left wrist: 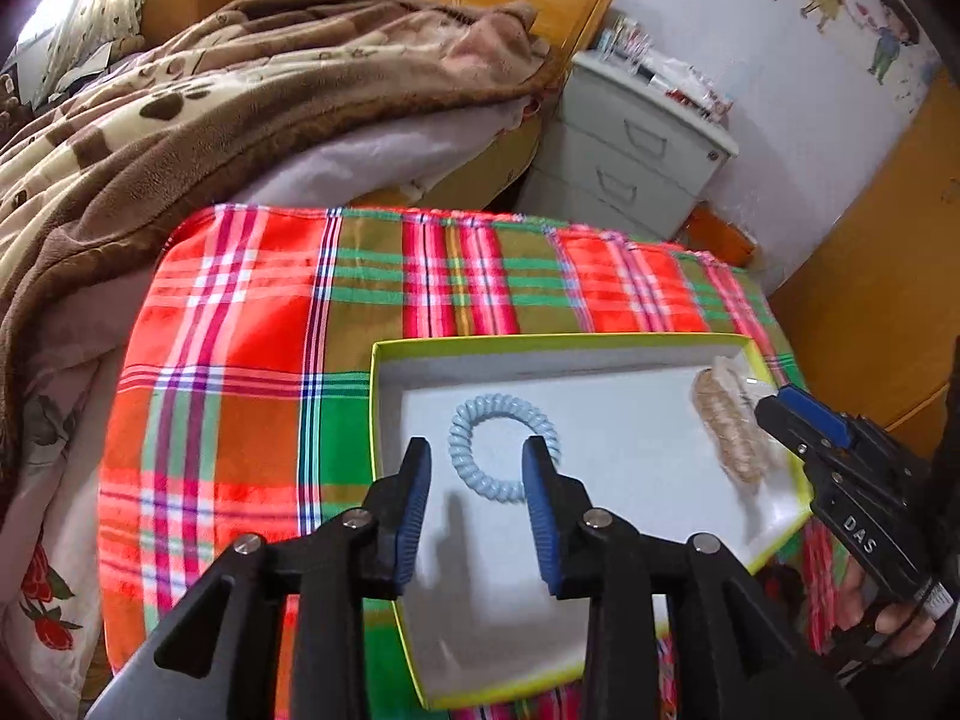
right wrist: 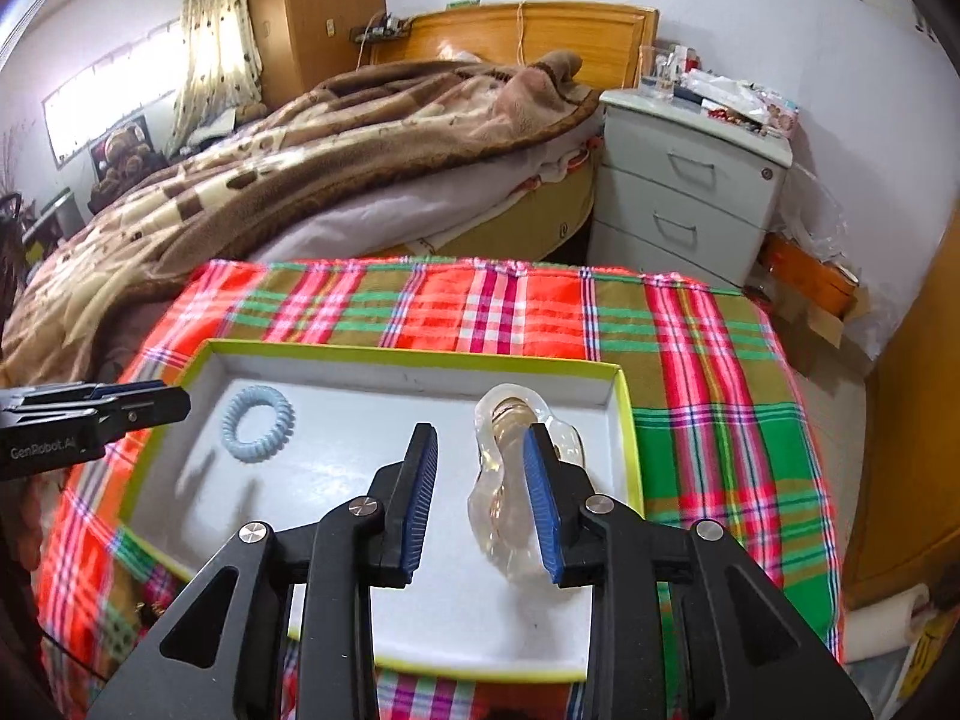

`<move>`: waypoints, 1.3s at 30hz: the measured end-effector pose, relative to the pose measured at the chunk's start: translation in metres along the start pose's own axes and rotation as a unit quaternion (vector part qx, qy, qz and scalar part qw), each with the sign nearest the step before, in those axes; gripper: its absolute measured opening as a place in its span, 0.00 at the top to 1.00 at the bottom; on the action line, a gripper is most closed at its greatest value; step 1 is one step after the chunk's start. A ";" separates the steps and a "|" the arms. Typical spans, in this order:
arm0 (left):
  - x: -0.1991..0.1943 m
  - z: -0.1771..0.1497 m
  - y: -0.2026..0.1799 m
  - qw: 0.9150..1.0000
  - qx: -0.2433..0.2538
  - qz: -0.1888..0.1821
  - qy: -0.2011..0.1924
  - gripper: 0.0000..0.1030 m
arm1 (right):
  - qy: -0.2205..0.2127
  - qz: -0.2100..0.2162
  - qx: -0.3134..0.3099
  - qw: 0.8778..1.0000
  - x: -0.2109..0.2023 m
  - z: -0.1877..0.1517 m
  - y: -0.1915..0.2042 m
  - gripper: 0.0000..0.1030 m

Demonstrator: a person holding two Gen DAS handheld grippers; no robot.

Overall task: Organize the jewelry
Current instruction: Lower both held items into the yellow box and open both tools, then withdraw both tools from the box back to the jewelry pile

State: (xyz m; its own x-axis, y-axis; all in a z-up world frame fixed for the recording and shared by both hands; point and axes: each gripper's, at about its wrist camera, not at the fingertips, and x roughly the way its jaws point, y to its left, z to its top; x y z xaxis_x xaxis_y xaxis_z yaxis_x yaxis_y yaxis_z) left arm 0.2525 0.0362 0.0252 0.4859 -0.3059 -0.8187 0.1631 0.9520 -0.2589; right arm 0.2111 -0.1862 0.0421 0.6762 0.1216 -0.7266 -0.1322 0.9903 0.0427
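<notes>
A white tray with a yellow-green rim (left wrist: 540, 341) (right wrist: 408, 355) lies on a plaid cloth. A light blue spiral hair tie (left wrist: 504, 447) (right wrist: 258, 423) lies in its left part. A gold piece in a clear plastic bag (left wrist: 729, 432) (right wrist: 507, 480) lies in its right part. My left gripper (left wrist: 477, 468) is open and empty, just above the hair tie. My right gripper (right wrist: 480, 456) is open and empty above the tray, its right finger next to the bag; it also shows in the left wrist view (left wrist: 786, 414).
The plaid-covered table (left wrist: 270, 330) (right wrist: 720, 390) stands beside a bed with a brown blanket (left wrist: 210, 120) (right wrist: 270, 168). A grey drawer cabinet (left wrist: 636, 150) (right wrist: 690, 192) stands behind the table. A wooden wardrobe (left wrist: 888, 270) is at the right.
</notes>
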 end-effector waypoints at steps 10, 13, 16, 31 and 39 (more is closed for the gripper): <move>-0.060 -0.041 -0.002 0.999 0.009 -0.009 -0.046 0.60 | -0.021 0.027 0.018 0.999 -0.052 -0.042 0.002 0.70; -0.070 -0.055 0.000 0.999 0.006 -0.012 -0.049 0.60 | -0.017 0.034 0.023 0.999 -0.060 -0.061 0.004 0.70; -0.078 -0.074 0.002 0.999 0.003 -0.017 -0.050 0.60 | -0.009 0.035 0.025 0.999 -0.065 -0.079 0.007 0.70; -0.087 -0.156 0.020 0.999 0.000 0.008 -0.045 0.58 | 0.031 0.044 0.033 0.998 -0.053 -0.129 0.036 0.70; -0.088 -0.172 0.025 0.999 0.000 0.002 -0.050 0.48 | 0.056 0.019 0.051 0.997 -0.033 -0.131 0.034 0.70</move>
State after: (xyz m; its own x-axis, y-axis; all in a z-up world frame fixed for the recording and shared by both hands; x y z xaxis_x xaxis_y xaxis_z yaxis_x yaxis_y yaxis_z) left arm 0.0662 0.0885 0.0032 0.5700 -0.3022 -0.7640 0.1622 0.9530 -0.2560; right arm 0.0887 -0.1651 -0.0222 0.5857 0.1569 -0.7952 -0.0789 0.9875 0.1368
